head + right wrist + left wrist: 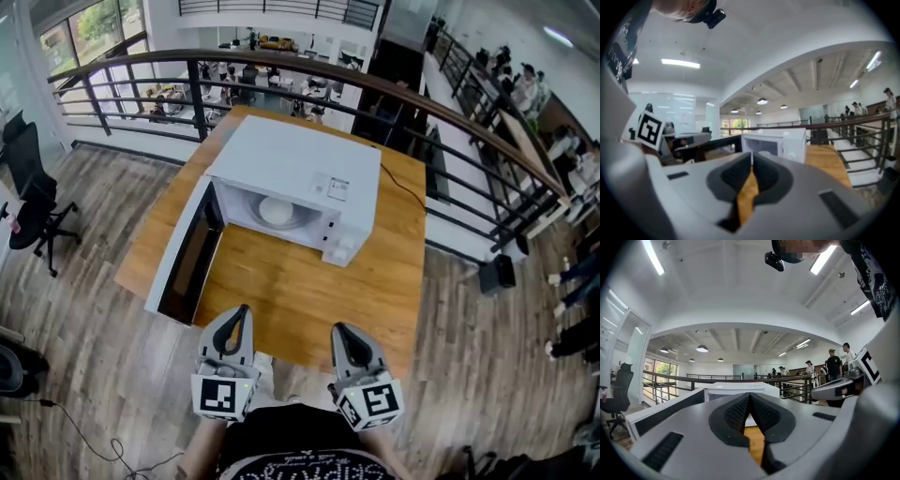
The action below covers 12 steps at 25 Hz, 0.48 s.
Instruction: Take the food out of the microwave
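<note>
1. At the far left, a black office chair (33, 202) stands on the plank floor (84, 347), well apart from the wooden surface (300, 291).
2. The microwave door (187, 253) hangs wide open. It is swung out to the left of the cavity, and its dark pane faces inward.
3. The left tongs (243, 311) hover over the near edge of the surface. They are closed, and in the left gripper view (750, 394) the dark pads meet at their tips with nothing between them. They point toward the open oven.
4. The white microwave (295, 164) sits on the far half of the surface, with its open cavity facing the person.
5. The food (278, 211) is inside the cavity, low and near its middle. It shows as a pale round shape, and I cannot tell whether a plate or a bowl carries it. It is well apart from both tongs.
6. The right tongs (340, 329) are held beside the left ones at the near edge. They too are closed and empty, and in the right gripper view (751, 154) the pads touch at the front.
7. A black cable (405, 190) trails over the right part of the surface behind the microwave.
8. A dark railing (281, 64) curves behind the surface, and people (574, 272) stand at the far right.
</note>
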Motion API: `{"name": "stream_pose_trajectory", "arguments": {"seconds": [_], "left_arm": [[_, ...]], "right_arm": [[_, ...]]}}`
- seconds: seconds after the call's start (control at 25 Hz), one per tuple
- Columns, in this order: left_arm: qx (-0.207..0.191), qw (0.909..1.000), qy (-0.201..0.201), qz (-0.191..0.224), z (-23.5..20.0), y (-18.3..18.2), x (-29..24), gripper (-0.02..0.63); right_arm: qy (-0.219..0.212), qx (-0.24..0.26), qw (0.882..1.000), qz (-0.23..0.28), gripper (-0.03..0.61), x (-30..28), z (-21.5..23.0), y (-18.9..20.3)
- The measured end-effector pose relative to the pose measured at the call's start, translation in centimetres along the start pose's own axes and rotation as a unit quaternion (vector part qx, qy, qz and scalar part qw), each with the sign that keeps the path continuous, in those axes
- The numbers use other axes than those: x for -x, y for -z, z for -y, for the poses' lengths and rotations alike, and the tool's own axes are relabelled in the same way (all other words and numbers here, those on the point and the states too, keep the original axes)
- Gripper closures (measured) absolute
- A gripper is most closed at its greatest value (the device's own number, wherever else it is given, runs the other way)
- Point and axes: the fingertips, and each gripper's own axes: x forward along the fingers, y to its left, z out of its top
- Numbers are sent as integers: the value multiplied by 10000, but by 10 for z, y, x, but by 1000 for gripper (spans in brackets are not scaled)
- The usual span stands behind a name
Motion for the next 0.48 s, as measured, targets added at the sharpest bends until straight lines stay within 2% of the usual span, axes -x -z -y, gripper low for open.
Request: {"name": "stream_pose_trajectory", "arguments": {"seconds": [0.24,0.48], "left_arm": [[-18,9994,321,-155,-30,0,-46,581],[22,9972,585,-460,-51,15,-80,582]], "right_arm": [[235,-45,9997,-41,543,-47,8,-14],[373,-1,9992,-139,543,-87,10,-15]]}}
